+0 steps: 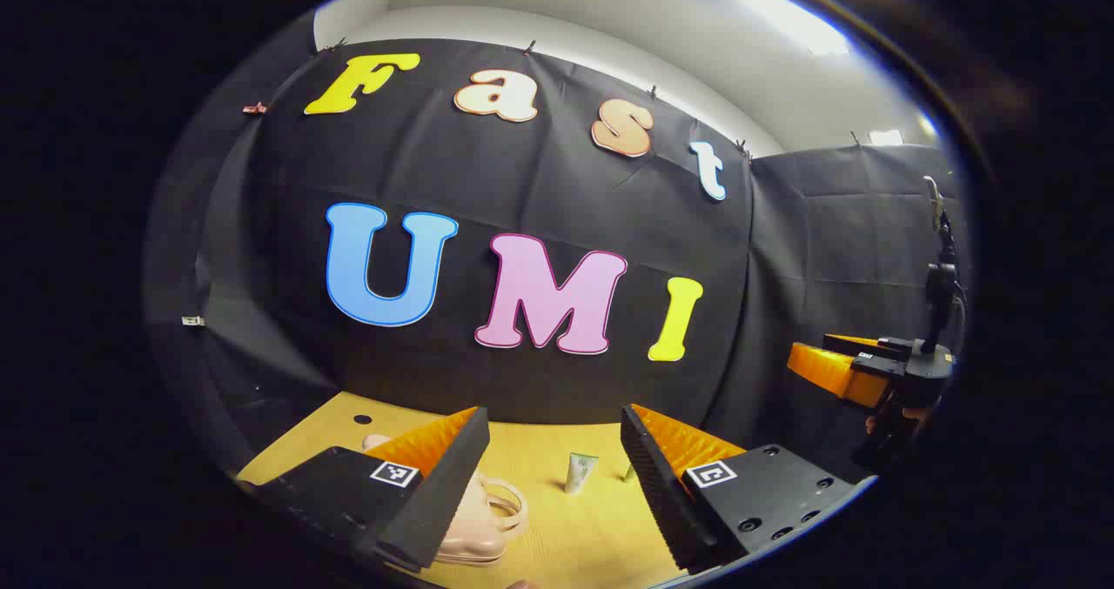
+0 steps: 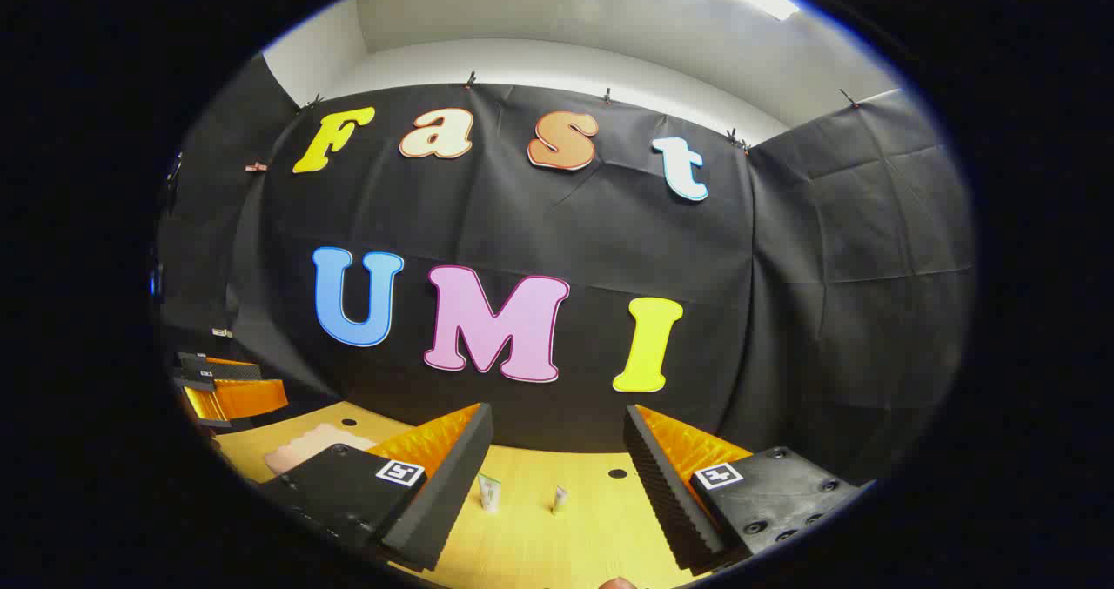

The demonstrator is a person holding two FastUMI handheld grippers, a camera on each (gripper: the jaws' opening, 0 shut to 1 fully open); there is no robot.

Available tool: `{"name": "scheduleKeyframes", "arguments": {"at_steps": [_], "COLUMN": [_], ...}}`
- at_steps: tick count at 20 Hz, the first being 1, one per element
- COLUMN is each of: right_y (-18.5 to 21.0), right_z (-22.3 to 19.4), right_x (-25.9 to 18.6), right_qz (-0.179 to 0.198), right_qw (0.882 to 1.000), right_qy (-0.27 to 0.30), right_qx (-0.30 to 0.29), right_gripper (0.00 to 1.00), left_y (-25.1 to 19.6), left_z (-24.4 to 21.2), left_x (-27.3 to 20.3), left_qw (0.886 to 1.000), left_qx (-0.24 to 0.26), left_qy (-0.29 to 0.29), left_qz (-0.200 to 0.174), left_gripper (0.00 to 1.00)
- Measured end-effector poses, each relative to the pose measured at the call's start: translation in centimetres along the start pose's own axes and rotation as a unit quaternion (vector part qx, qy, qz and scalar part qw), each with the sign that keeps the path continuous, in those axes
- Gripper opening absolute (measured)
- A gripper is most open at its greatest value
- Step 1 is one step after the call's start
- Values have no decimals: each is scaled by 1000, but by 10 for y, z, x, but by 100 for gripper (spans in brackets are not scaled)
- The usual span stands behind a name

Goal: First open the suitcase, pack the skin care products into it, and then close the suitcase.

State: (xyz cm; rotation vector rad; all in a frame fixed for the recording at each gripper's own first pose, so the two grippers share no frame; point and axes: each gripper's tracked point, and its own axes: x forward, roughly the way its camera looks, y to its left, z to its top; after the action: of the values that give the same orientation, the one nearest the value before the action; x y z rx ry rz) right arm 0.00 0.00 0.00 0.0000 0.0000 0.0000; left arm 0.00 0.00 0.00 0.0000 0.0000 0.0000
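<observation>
left gripper (image 1: 554,467) agape | pink suitcase (image 1: 470,524) apparently closed | tube (image 1: 580,472) upright on table (image 1: 566,545)

The suitcase (image 1: 474,519) is set on the table (image 1: 574,545), left of two tubes (image 1: 580,471), perhaps standing upright.

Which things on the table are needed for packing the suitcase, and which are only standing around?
For the job:
- pink suitcase, closed, with handle
- taller tube, standing upright
- smaller tube, standing upright
- left gripper, open
- right gripper, open

Not part of it:
- wooden table, with small holes
- black cloth wall
</observation>
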Motion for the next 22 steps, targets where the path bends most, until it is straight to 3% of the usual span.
{"name": "scheduleKeyframes", "arguments": {"at_steps": [5, 11, 16, 22], "right_y": [10, 24, 40, 34], "right_z": [-5, -4, -9, -14], "right_x": [0, 9, 19, 19], "right_qz": [-2, 0, 12, 20], "right_qw": [1000, 1000, 1000, 1000], "right_qy": [8, 6, 10, 12], "right_qx": [-5, -3, 9, -10], "right_gripper": [98, 94, 94, 96], "left_y": [7, 12, 26, 9], "left_z": [1, 6, 5, -47], "left_x": [4, 3, 3, 39], "left_qw": [1000, 999, 999, 997], "left_qx": [10, 21, 42, -4], "left_qy": [-4, -15, -21, 62], "left_qz": [-9, -23, -8, -43], "left_gripper": [96, 96, 96, 95]}}
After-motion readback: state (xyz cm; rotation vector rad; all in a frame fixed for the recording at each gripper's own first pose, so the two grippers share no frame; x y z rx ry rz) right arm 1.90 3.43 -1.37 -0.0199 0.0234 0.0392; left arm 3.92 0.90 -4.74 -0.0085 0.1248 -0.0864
